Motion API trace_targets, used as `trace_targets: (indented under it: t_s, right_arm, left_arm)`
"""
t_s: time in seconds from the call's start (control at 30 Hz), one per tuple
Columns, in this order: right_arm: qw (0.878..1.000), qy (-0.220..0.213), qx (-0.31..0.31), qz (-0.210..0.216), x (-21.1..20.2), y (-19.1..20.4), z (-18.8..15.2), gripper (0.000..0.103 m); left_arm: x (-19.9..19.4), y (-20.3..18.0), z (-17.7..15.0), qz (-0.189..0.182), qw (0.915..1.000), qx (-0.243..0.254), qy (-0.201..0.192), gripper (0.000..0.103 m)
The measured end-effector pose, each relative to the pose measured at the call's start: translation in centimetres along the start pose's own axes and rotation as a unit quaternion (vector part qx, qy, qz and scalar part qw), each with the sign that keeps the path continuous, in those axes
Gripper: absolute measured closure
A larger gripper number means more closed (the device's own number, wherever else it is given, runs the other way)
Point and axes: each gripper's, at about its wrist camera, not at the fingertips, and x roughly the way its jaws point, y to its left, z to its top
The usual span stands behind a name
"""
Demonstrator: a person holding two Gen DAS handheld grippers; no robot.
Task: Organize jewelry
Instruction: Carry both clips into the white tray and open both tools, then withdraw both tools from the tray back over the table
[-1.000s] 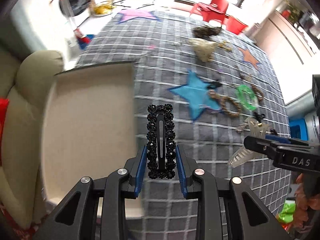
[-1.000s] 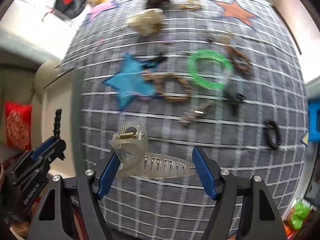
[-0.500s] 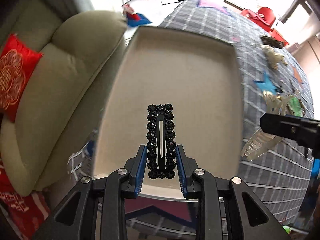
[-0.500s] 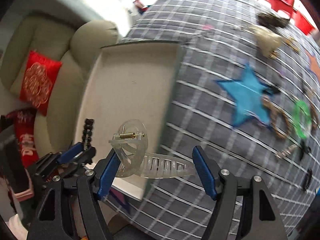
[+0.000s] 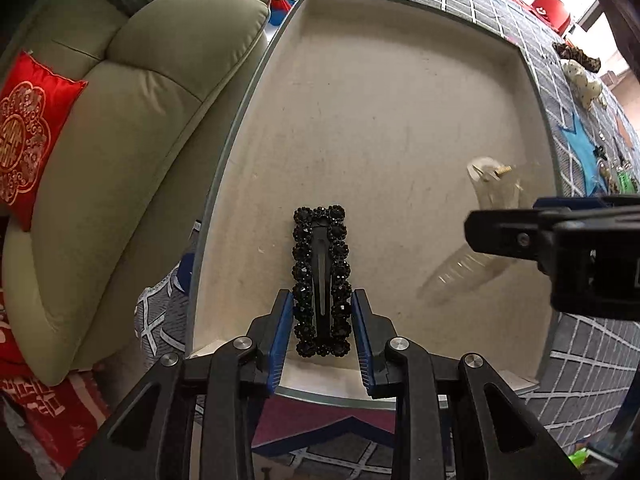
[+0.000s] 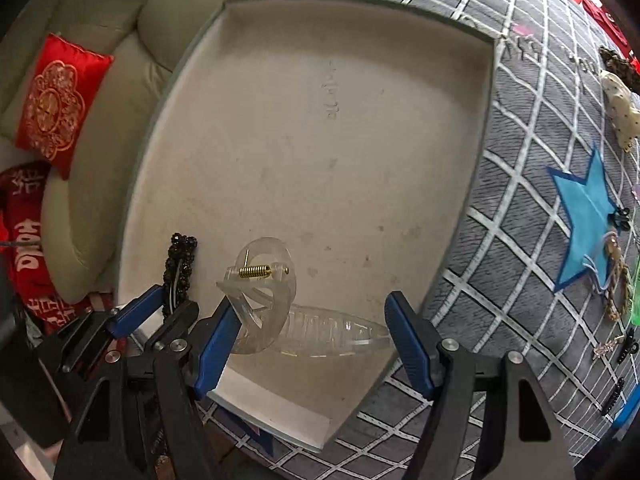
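Note:
My left gripper (image 5: pixel 322 332) is shut on a black beaded hair clip (image 5: pixel 321 280) and holds it over the near end of a beige tray (image 5: pixel 384 92). My right gripper (image 6: pixel 316 340) is shut on a clear plastic claw clip (image 6: pixel 280 312) with a gold spring, over the tray's (image 6: pixel 320 100) near right part. The right gripper (image 5: pixel 560 248) and the claw clip (image 5: pixel 492 196) show at the right of the left wrist view. The left gripper (image 6: pixel 160 312) and the black clip (image 6: pixel 180 268) show at the lower left of the right wrist view.
The tray lies on a grey checked cloth (image 6: pixel 532 128) with a blue star (image 6: pixel 584 216). Several hair pieces and bracelets (image 6: pixel 620 112) lie to the right. A beige sofa (image 5: pixel 132 152) with a red cushion (image 5: pixel 28 128) is to the left.
Both grippers have moved left from over the checked cloth to over the tray, each still holding its clip. The tray now fills both views.

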Motion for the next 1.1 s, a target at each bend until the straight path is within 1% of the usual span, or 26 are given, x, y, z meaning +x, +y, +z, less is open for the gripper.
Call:
trace_targets:
  t_s: [0.1,0.17,0.2,0.23,0.27,0.3,0.37,0.47,0.67,0.8,0.87,1.0,1.1]
  right_arm:
    - [1.000,0.012,-0.004,-0.008,0.6,0.6,0.4,0.027]
    - [1.000,0.019,0.006,-0.002,1.1,0.5,0.7,0.027]
    - [1.000,0.022,0.008,0.001,1.2,0.4,0.8,0.027]
    - [1.000,0.026,0.011,0.002,1.4,0.4,0.9,0.027]
    - [1.000,0.028,0.012,0.001,1.7,0.4,0.9,0.027]
    - [0.999,0.031,0.012,0.001,1.9,0.4,1.0,0.026]
    - [0.999,0.035,0.014,0.003,2.2,0.5,1.3,0.026]
    - [0.999,0.037,0.024,0.017,2.4,0.3,2.0,0.024]
    - [0.997,0.024,0.045,0.051,0.6,-0.7,2.4,0.020]
    - [0.996,0.007,0.064,0.068,-1.3,-3.0,1.3,0.020]
    - [0.993,0.000,0.078,0.086,-2.2,-4.0,0.8,0.020]
    - [0.991,-0.015,0.098,0.086,-3.7,-5.9,-0.6,0.020]
    - [0.988,-0.027,0.121,0.092,-4.8,-7.8,-2.0,0.020]
  left_arm:
    - [0.2,0.0,0.0,-0.001,1.0000,-0.001,0.002,0.071]
    - [0.2,0.2,0.1,-0.001,1.0000,0.000,0.002,0.068]
    - [0.2,0.4,0.1,0.002,1.0000,-0.001,0.002,0.062]
    - [0.2,0.5,0.1,0.007,1.0000,-0.002,0.002,0.041]
    - [0.1,0.6,0.1,0.013,0.9999,-0.005,-0.004,0.033]
    - [-0.1,0.8,0.2,0.018,0.9997,-0.008,-0.013,0.033]
    - [-0.1,1.2,0.2,0.014,0.9998,-0.009,-0.012,0.033]
    - [-0.2,1.4,0.3,0.019,0.9997,-0.007,-0.012,0.033]
    - [-1.0,1.2,0.3,0.027,0.9995,-0.007,-0.018,0.033]
    - [-2.1,0.4,0.1,0.033,0.9992,-0.003,-0.021,0.033]
    - [-2.6,0.0,0.1,0.033,0.9993,0.002,-0.019,0.033]
    - [-3.3,-1.0,0.3,0.032,0.9993,0.015,-0.014,0.033]
    - [-4.3,-2.2,0.5,0.032,0.9989,0.027,-0.020,0.033]
